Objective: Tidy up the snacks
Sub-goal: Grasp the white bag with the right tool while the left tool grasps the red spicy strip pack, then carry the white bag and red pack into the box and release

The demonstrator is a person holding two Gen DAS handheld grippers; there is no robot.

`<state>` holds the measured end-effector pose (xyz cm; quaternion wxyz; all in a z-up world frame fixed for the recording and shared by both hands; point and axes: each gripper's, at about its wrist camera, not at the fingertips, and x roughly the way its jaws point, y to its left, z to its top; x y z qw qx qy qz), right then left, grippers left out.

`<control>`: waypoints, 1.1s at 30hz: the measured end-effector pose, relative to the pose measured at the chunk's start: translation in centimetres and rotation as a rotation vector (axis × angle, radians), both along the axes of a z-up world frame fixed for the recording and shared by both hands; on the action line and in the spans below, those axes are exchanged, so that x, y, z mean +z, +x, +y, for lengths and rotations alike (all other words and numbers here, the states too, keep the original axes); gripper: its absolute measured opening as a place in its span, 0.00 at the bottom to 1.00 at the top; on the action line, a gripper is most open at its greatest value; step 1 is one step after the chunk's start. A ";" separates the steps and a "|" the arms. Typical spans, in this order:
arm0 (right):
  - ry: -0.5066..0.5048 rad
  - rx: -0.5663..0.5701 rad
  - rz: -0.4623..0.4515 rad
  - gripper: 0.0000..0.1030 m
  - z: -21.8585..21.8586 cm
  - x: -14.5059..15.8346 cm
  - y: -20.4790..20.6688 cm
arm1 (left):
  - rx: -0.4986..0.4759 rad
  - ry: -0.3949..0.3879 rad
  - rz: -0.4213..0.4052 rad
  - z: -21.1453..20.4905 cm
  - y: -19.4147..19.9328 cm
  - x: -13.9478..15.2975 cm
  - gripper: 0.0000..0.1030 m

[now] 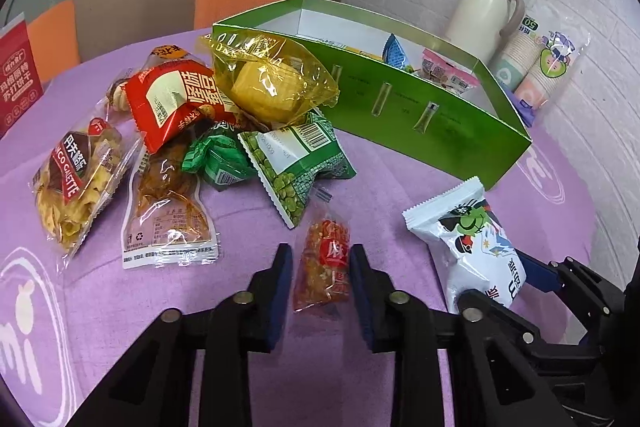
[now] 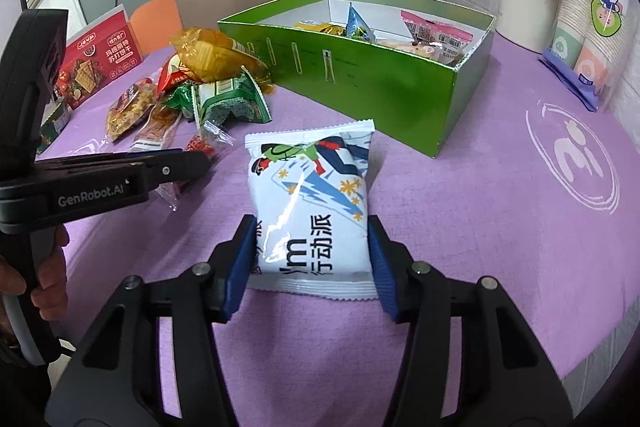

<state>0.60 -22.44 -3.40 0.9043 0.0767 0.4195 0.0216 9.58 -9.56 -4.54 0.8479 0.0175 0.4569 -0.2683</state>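
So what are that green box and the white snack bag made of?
The green box looks like thin glossy cardboard: sharp folded corners, white inner walls, a soft sheen. The white snack bag looks like shiny plastic film: a bright glare streak and crimped, zigzag-cut ends, puffed like a pillow.

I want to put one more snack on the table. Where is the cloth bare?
Bare purple cloth lies right of the white packet, between the green box and the printed logo. Crowded: the snack pile left of the box.
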 end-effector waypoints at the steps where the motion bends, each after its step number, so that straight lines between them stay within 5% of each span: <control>1: 0.003 -0.001 -0.001 0.52 0.0 0.1 -0.1 | 0.006 -0.022 0.016 0.3 0.1 0.0 0.24; 8: 0.030 0.031 -0.054 0.51 0.2 2.1 -1.0 | 0.033 -0.069 0.025 1.6 -0.7 0.8 0.23; 17: 0.013 -0.012 -0.203 0.51 -2.1 7.3 -0.6 | -0.030 -0.146 -0.130 1.6 -2.7 8.1 0.23; 24: -0.009 -0.070 -0.226 0.51 -5.1 8.0 2.8 | -0.064 -0.159 -0.194 -1.3 -0.5 11.9 0.23; 33: 0.011 -0.079 -0.187 0.51 -8.5 7.0 9.0 | -0.045 -0.140 -0.177 -5.5 5.9 12.0 0.23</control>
